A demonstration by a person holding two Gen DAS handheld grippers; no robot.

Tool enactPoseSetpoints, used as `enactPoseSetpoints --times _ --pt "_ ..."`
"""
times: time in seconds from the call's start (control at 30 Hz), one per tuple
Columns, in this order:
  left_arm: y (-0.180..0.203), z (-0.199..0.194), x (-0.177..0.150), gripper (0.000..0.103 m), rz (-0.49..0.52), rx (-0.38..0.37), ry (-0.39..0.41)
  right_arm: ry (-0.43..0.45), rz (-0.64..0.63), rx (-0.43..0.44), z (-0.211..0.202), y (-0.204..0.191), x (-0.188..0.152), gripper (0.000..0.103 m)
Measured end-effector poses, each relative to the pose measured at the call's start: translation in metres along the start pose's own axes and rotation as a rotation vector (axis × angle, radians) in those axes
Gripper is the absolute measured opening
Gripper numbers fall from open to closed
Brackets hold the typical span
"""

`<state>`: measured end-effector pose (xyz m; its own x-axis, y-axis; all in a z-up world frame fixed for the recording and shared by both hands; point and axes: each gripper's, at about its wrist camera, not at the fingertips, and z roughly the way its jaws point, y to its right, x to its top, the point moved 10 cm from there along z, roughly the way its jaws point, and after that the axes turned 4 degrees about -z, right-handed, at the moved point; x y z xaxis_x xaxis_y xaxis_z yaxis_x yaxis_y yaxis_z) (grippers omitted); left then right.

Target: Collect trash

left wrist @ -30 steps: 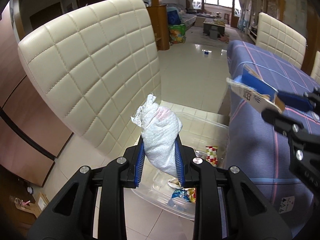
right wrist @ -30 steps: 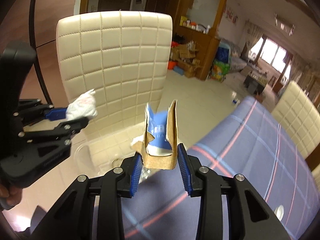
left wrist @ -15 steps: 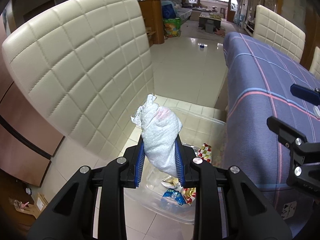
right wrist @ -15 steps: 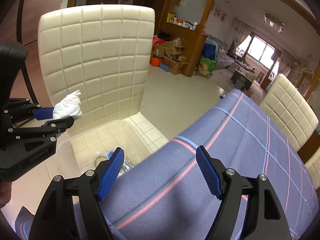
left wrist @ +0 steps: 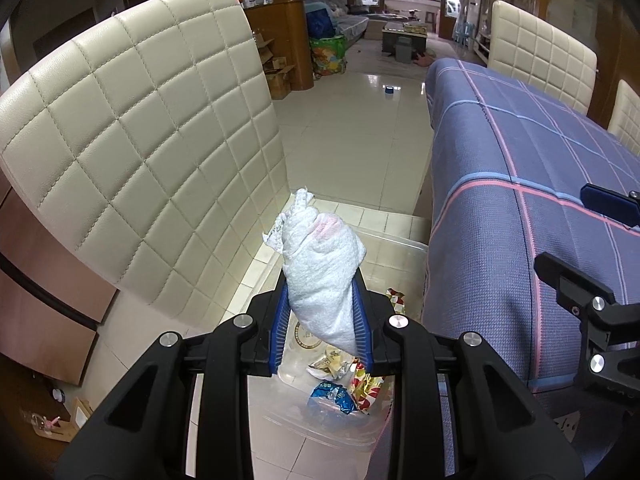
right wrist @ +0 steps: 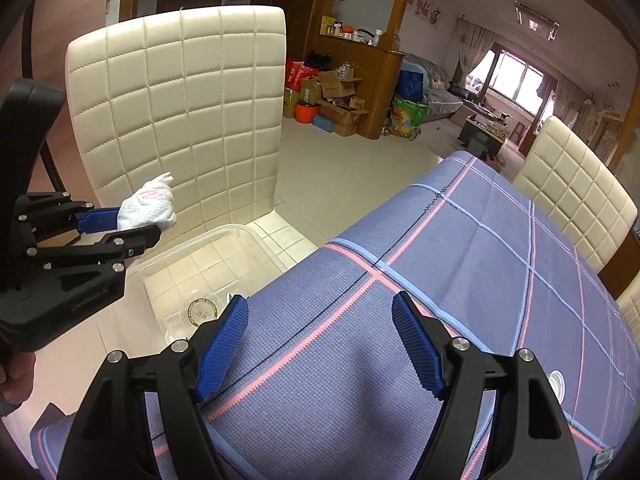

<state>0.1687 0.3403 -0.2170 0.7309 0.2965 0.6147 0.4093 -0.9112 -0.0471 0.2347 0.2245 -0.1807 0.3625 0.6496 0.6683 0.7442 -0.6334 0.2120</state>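
The left claw pinches a crumpled white paper towel with a faint pink stain between its blue ribbed pads, the wad sticking up past the fingertips. It hangs above a clear plastic storage bin that sits on the pale tiled floor, between a cream quilted leather chair back and the edge of the desk covered with a blue-purple checked cloth with pink and light-blue lines. In the bin lie crumpled wrappers, blue, red and yellow among them.

The right claw is spread wide with nothing between its pads; its jaws have just been opening. It hovers above the desk cloth near the edge next to the bin. From this claw's camera the left claw shows at the left, towel in its grip, above the bin's near rim.
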Motion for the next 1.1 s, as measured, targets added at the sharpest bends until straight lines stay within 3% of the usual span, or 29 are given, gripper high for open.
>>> enactPoseSetpoints --times 0.07,0.13,0.17,0.2,0.63,1.1 --pt "0.000 0.002 -0.001 0.034 -0.002 0.004 -0.012 0.007 0.013 -0.005 -0.002 0.003 0.000 0.072" --pt "-0.002 0.005 -0.002 0.068 -0.016 0.009 -0.031 0.008 0.030 0.007 -0.004 0.005 -0.001 0.072" --pt "-0.004 0.004 -0.001 0.093 -0.028 0.009 -0.023 0.008 0.036 0.013 -0.006 0.006 -0.001 0.072" --pt "-0.006 0.000 0.002 0.099 -0.042 0.012 0.002 0.010 0.037 0.012 -0.006 0.007 -0.002 0.072" --pt "-0.001 -0.013 -0.001 0.099 -0.022 0.022 0.011 0.017 0.058 0.008 -0.024 0.015 -0.013 0.072" --pt "0.073 -0.035 -0.008 0.099 0.098 -0.045 0.026 0.016 0.138 -0.079 -0.065 0.067 -0.058 0.072"
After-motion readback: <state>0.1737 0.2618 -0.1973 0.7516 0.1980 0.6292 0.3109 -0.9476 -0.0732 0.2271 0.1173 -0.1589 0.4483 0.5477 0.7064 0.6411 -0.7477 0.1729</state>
